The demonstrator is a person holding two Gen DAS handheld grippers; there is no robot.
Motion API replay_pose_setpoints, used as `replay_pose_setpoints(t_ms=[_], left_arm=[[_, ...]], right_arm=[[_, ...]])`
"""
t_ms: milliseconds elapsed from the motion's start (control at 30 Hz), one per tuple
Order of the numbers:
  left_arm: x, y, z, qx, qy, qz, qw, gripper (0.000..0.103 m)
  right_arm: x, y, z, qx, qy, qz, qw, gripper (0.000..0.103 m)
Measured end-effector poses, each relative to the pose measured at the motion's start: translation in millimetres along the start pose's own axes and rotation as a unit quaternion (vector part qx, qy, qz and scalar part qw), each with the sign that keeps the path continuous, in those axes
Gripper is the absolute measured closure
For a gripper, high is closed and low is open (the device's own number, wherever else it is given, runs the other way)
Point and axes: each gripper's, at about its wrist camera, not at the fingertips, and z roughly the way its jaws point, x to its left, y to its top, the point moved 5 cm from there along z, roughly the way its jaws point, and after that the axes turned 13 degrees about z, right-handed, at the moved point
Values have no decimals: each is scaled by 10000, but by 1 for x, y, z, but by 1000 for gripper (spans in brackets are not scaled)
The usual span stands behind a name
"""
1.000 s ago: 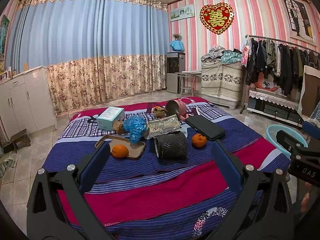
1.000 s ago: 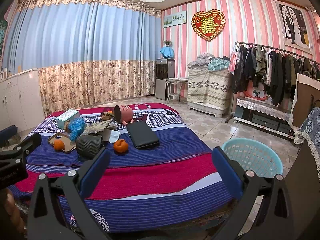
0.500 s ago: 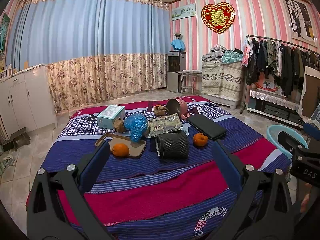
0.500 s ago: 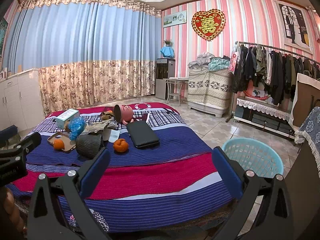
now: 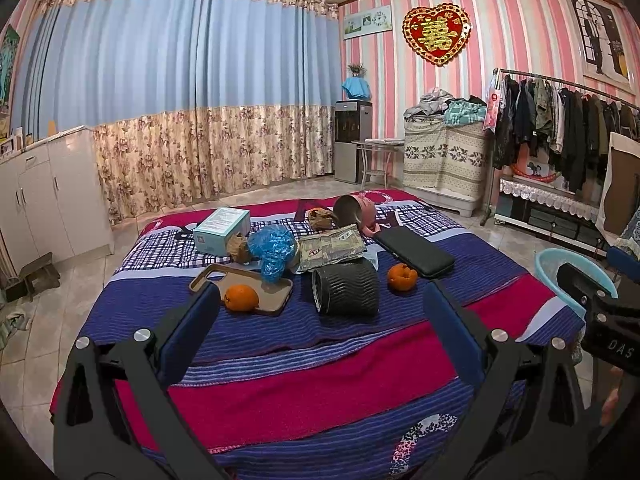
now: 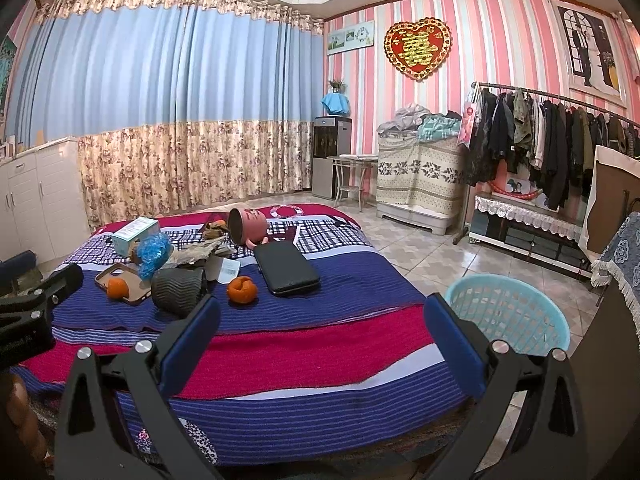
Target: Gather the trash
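Left gripper (image 5: 320, 312) edged slightly nearer striped bed (image 5: 304, 364); right gripper (image 6: 320, 320) unchanged. Both fingers spread, empty. Crumpled blue plastic bag (image 5: 273, 249) unmoved, far left.

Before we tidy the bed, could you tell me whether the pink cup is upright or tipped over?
Tipped over: the pink cup lies on its side on the bed, its open mouth facing the camera.

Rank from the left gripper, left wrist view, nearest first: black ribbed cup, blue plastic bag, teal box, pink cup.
Left gripper open, short of the items.
1. black ribbed cup: on its side, centre, front of the cluster.
2. blue plastic bag: crumpled, behind and left of it.
3. teal box: farther back, left.
4. pink cup: tipped over, rear right.
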Motion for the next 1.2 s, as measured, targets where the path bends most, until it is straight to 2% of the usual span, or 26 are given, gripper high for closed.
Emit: replay_pose_setpoints(t_ms=[367,633,800,967,1200], left_arm=[[3,-15,18,146,-34,-42,9999,5],[13,-20,30,287,22,-127,9995,5],[21,-25,44,456,103,-197,9987,5],[29,-33,59,635,-2,-307,9975,5],[48,-45,86,798,231,-286,9961,5]], right_arm=[[-4,-7,9,-14,-14,18,10000,4],[-16,-10,21,-24,-199,84,9998,4],[-20,-14,33,87,-215,97,9997,4],[-26,-21,50,372,-345,172,9986,4],[-31,-24,63,384,-423,162,9982,4]])
